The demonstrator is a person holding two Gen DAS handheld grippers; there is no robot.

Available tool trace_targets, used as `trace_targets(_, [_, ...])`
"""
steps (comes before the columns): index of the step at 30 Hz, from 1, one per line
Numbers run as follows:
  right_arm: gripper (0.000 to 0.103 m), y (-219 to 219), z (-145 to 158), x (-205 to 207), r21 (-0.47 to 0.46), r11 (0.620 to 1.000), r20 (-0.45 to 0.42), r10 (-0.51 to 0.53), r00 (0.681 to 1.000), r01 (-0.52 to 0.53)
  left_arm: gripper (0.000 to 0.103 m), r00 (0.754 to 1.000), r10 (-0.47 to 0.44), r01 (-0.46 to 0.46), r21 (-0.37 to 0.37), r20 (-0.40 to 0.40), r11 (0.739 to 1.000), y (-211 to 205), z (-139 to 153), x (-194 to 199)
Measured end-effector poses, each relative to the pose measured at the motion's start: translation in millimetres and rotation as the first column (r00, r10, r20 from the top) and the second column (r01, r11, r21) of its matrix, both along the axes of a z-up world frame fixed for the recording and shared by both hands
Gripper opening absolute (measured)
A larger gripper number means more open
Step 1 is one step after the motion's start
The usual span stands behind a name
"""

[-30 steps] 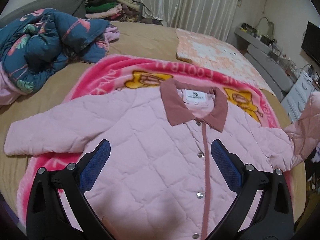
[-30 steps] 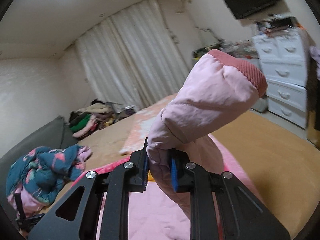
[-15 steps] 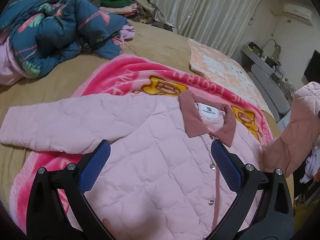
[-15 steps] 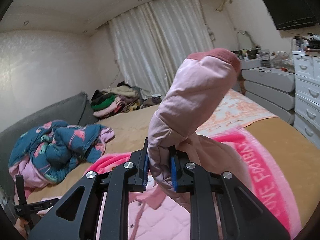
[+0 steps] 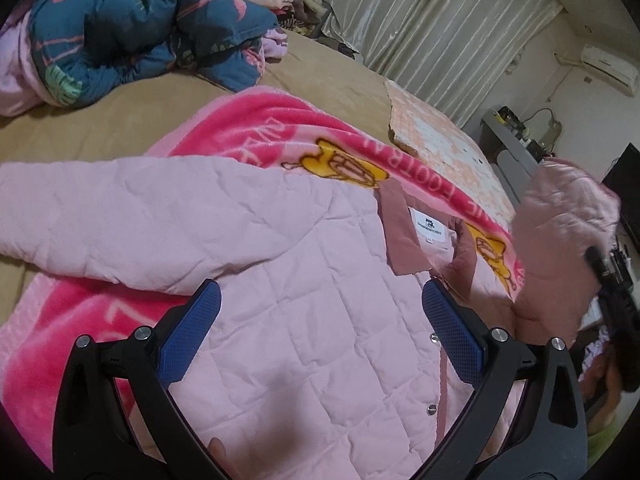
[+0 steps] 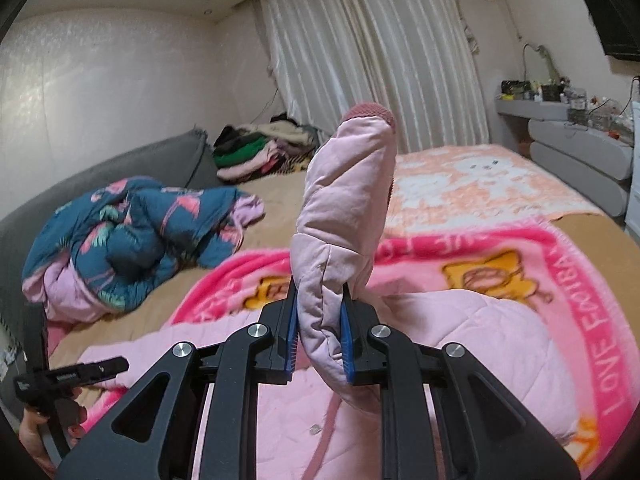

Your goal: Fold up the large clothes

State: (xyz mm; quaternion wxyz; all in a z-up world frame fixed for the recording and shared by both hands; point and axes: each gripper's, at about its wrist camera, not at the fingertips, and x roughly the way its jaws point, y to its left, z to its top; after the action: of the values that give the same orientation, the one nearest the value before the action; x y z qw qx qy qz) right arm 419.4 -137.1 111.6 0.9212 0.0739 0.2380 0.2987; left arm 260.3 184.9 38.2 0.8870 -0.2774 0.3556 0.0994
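Observation:
A pink quilted jacket [image 5: 304, 312] lies face up on a pink blanket [image 5: 256, 120], collar [image 5: 400, 236] toward the far side. Its left sleeve [image 5: 120, 220] stretches flat to the left. My left gripper [image 5: 316, 328] is open and empty, hovering over the jacket's chest. My right gripper [image 6: 318, 320] is shut on the jacket's right sleeve [image 6: 344, 208] and holds it up above the body, cuff [image 6: 370, 111] pointing up. The raised sleeve also shows in the left wrist view [image 5: 560, 232] at the right.
A crumpled blue flamingo-print quilt [image 5: 132, 24] lies on the tan bed [image 5: 100, 128] at the left. A peach blanket [image 6: 480, 184] covers the far side. Folded clothes [image 6: 256, 152] are piled by the curtain. Grey drawers [image 6: 576, 152] stand at the right.
My right gripper has swung the held sleeve inward over the jacket's body. My left gripper has shifted left and lower over the jacket, still open.

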Motion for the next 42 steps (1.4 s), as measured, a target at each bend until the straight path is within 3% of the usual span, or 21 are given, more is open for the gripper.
trace_targets(13, [0.017, 89, -92, -28, -0.192, 0.972, -0.067, 0.128, 0.99, -0.138, 0.094, 0.997, -0.053, 0.061, -0.175, 0.051, 0.983, -3, -31, -4])
trace_targets(19, [0.02, 115, -121, -48, -0.264, 0.938, -0.118, 0.2, 0.973, -0.225, 0.094, 0.993, -0.083, 0.104, -0.323, 0.079, 0.941, -5, -45, 2])
trace_targets(24, [0.027, 122, -135, -53, -0.281, 0.923, -0.172, 0.221, 0.96, -0.262, 0.094, 0.995, -0.084, 0.1, -0.335, 0.061, 0.937, -11, -53, 7])
trace_targets(25, [0.03, 121, -135, -54, -0.272, 0.923, -0.184, 0.226, 0.956, -0.271, 0.094, 0.995, -0.085, 0.098, -0.338, 0.055, 0.936, -13, -54, 9])
trace_targets(28, [0.068, 114, -134, -54, -0.212, 0.926, -0.236, 0.262, 0.936, -0.313, 0.094, 0.995, -0.092, 0.1, -0.358, 0.04, 0.928, -17, -60, 14])
trace_targets(33, [0.07, 84, -121, -64, -0.149, 0.939, -0.256, 0.268, 0.929, -0.312, 0.094, 0.993, -0.119, 0.114, -0.363, 0.01, 0.925, -28, -73, 25])
trace_targets(40, [0.07, 2, -103, -68, -0.11, 0.979, -0.242, 0.139, 0.96, -0.169, 0.092, 0.99, -0.133, 0.101, -0.429, -0.045, 0.898, -40, -102, 45])
trace_targets(41, [0.07, -10, -101, -69, -0.115, 0.983, -0.239, 0.113, 0.964, -0.144, 0.088, 0.992, -0.116, 0.084, -0.423, -0.051, 0.902, -41, -105, 47])
trace_targets(42, [0.07, -20, -101, -68, -0.12, 0.985, -0.24, 0.09, 0.967, -0.122, 0.07, 0.992, -0.113, 0.082, -0.407, -0.054, 0.91, -43, -105, 48])
